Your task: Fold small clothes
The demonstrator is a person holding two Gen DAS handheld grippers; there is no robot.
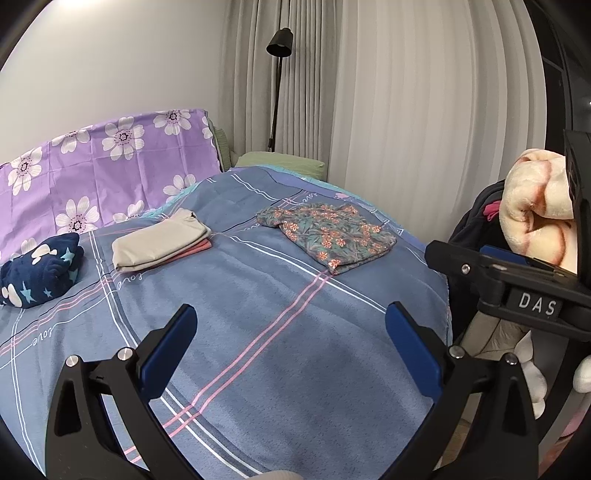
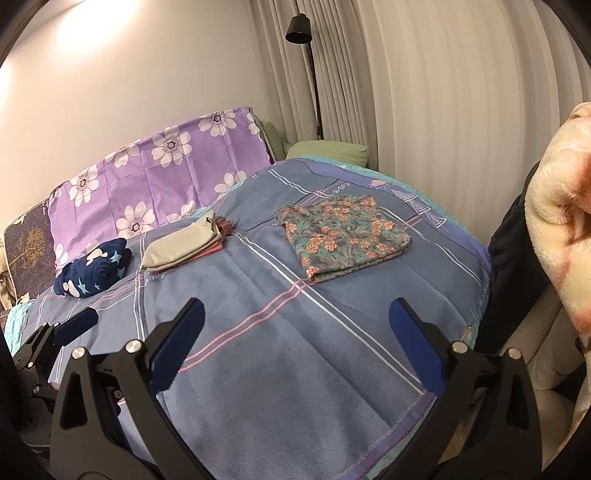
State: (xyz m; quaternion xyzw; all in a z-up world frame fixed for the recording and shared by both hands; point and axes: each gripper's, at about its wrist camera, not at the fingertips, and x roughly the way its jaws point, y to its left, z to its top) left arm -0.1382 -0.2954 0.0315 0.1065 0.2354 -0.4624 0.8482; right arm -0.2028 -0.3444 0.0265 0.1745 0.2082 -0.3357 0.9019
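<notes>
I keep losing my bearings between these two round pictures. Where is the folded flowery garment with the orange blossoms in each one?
Left wrist view: the folded floral garment with orange blossoms lies right of centre on the blue checked blanket.
Right wrist view: the same garment lies slightly right of centre, a little larger.
Shared landmark: the black floor lamp by the curtain, behind the garment in both.

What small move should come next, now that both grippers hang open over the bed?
Probably swing the right gripper toward the fluffy cream garment at the right of the bed. The floral piece and the beige and pink stack already lie folded on the blue blanket, both grippers hold nothing, and the cream garment looks bunched and unfolded.
</notes>
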